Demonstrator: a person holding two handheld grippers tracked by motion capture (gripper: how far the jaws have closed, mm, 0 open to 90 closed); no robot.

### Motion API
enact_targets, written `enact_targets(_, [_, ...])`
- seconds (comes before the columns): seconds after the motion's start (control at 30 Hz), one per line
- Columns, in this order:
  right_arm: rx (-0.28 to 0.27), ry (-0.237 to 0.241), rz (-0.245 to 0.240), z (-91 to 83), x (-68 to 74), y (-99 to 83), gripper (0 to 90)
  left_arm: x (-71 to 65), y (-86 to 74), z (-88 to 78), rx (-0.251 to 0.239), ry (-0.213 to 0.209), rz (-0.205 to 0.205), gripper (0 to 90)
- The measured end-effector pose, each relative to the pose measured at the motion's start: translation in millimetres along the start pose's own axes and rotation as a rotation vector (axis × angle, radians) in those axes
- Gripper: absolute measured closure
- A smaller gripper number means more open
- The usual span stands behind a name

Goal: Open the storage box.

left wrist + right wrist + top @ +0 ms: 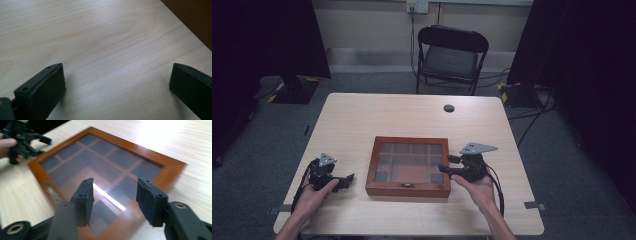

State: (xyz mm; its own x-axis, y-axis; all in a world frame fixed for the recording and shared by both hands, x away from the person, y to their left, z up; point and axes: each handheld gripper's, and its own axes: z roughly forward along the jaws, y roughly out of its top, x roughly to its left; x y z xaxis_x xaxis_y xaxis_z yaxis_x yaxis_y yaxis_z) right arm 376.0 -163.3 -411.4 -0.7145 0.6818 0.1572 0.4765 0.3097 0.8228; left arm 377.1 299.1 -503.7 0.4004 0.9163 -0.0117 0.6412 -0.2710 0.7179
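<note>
- Pale wooden bench [362,115] carries a glass-lidded box [408,166] at its near middle.
- Right tongs [113,195] hover spread above the lid; left tongs [115,85] spread, empty.
- Risk: pads could slip on glass.

1. My pale wooden counter [362,115] stands on grey carpet [272,145].
2. Beyond its far edge, a black folding chair [451,57] faces me before a light wall [372,25].
3. Dark curtains [267,35] hang left and right.
4. Cables [532,117] trail far right.

One wooden glass-lidded box [407,167], two handheld grippers [343,182] [445,169], one table [377,112], one folding chair [451,56] at top centre.
</note>
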Motion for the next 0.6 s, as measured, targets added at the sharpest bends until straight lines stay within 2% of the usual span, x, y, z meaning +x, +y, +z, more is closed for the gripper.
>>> enact_targets(0.03, [-0.002,0.021,0.0,2.3,1.7,2.2,49.5,0.0,0.0,0.0,0.0,0.0,0.0,0.0])
enact_targets(0.4, [0.009,0.074,-0.015,16.6,13.4,11.3,50.4,0.0,0.0,0.0,0.0,-0.001,0.0,0.0])
enact_targets(0.6, [0.012,0.102,-0.065,24.0,25.1,20.7,54.2,0.0,0.0,0.0,0.0,-0.001,0.0,0.0])
